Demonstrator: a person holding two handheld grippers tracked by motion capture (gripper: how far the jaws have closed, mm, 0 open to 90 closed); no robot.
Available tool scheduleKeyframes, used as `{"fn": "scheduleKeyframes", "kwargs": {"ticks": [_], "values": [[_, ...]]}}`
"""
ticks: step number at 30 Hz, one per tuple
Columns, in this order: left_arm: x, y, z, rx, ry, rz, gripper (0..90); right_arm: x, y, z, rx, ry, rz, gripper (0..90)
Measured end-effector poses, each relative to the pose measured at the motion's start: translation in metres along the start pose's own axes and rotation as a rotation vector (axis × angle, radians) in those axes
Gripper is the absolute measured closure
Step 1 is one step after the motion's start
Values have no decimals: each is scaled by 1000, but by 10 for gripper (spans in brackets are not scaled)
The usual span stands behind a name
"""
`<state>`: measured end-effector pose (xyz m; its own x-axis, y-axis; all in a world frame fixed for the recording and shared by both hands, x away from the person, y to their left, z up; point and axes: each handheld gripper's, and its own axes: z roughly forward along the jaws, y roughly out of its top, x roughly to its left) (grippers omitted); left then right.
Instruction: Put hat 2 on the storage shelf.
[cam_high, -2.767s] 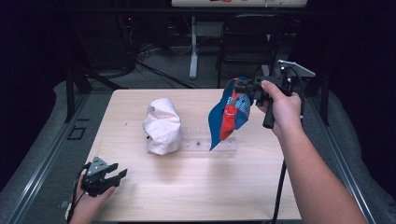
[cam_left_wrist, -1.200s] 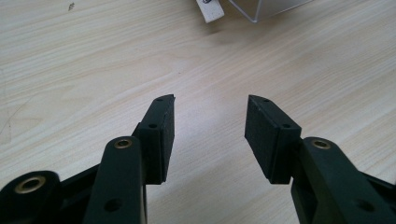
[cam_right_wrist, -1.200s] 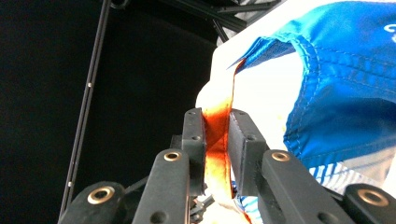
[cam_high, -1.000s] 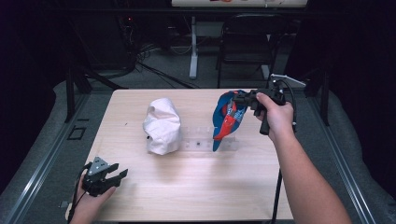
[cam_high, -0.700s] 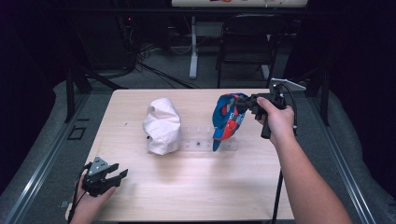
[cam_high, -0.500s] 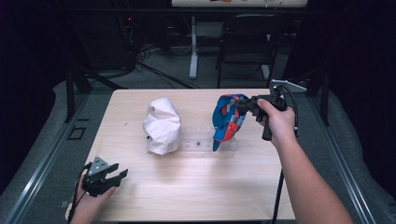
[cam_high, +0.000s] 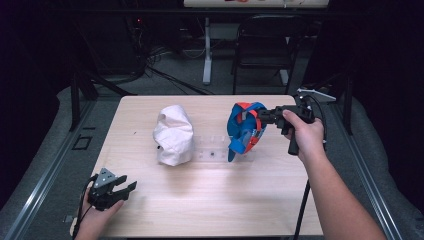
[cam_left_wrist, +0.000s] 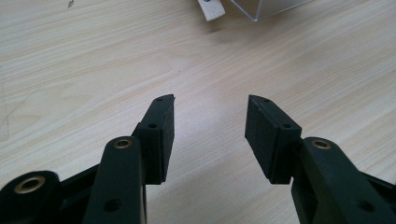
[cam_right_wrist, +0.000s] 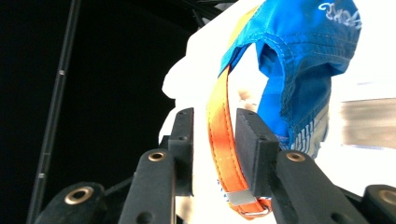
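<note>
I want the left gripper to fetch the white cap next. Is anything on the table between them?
Nothing visible. The left gripper rests open near the table's front left corner, and only bare wood lies between it and the white cap.

Both grippers are matte black all over. The left gripper (cam_high: 121, 190) carries a grey three-cornered plate on top, and a thin black cable trails from its rear. The right gripper (cam_high: 263, 118) has a pistol-style black handle, a grey plate at its back end and a black cable looping off it. Up close, each jaw is a blocky black arm with flat, finely textured pads (cam_left_wrist: 163, 135), brass-ringed pivot holes and small recessed screw holes. The person's forearms are bare, no sleeves in sight.
</note>
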<state>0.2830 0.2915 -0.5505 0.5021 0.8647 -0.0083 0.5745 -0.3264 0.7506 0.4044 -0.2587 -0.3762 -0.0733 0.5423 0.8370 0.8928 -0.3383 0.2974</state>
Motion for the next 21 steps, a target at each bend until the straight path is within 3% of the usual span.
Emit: {"fn": "scheduleKeyframes", "kwargs": {"ticks": [3, 12, 21], "values": [[0, -1, 0, -8, 3, -3, 530, -1, -3, -6, -18, -47, -30, 650], [0, 0, 1, -1, 1, 0, 529, -6, -17, -22, -41, -119, -142, 568], [0, -1, 1, -3, 2, -6, 523, -22, -44, -21, -58, -133, -207, 536]]}}
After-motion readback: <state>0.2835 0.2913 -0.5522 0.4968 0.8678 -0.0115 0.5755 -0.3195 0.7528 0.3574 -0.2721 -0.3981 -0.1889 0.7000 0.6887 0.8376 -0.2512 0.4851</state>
